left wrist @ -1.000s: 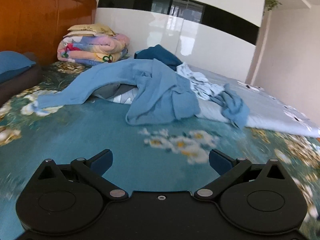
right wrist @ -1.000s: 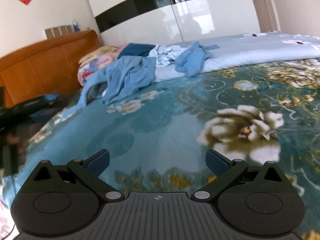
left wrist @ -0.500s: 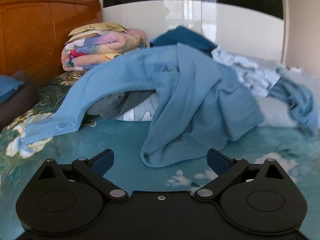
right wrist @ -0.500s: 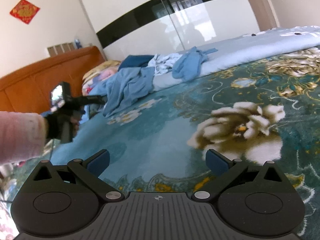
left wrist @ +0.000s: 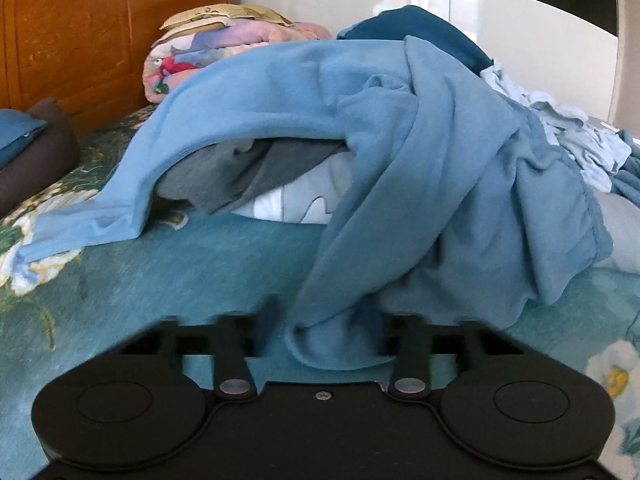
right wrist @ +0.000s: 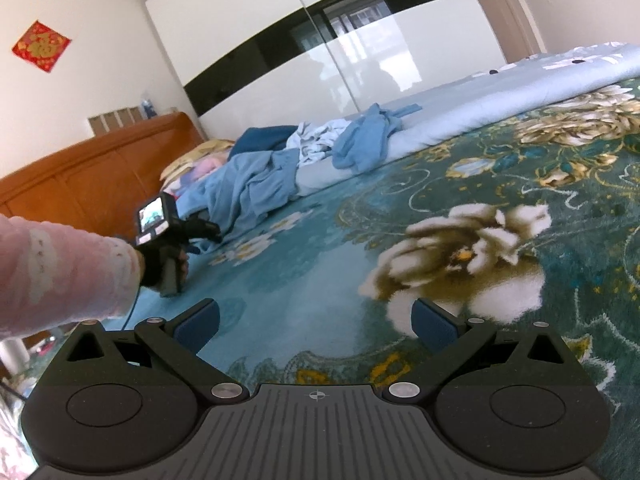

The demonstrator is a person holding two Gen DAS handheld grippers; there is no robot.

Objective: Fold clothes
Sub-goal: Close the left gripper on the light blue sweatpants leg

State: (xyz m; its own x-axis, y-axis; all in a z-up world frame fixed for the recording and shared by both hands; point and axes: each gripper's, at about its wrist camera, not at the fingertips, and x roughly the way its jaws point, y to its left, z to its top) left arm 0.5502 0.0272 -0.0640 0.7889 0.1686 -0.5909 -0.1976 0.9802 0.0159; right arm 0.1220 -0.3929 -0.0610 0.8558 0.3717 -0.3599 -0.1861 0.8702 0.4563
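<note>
The left claw (left wrist: 332,332) is at the near edge of a blue garment (left wrist: 360,152), and a hanging fold of that cloth sits between its two fingers (left wrist: 408,336). The fingers are blurred and partly covered by the fabric, so I cannot tell whether they have closed on the cloth or only stand narrow around it.

The garment lies draped over a heap on the bed (left wrist: 180,272), with a grey piece (left wrist: 256,176) and something pale with a white patch showing beneath its raised middle. One long end trails down to the left onto the teal flowered bedspread. Behind the heap sits a dark blue garment (left wrist: 416,28), and to its right a crumpled pale blue one (left wrist: 576,136). A folded pastel quilt (left wrist: 216,52) rests against the wooden headboard (left wrist: 80,32), and a brown pillow (left wrist: 36,160) lies at the far left.

The right claw (right wrist: 316,324) hovers low over the bedspread, well apart from the clothes, with its jaws wide and nothing between them (the blue pads (right wrist: 198,326) are plainly separated). From this side the left hand (right wrist: 160,264), gloved in black with a pink sleeve behind it, grips its tool at the foot of the heap. A pale blue sheet (right wrist: 500,96) covers the far side of the bed.
</note>
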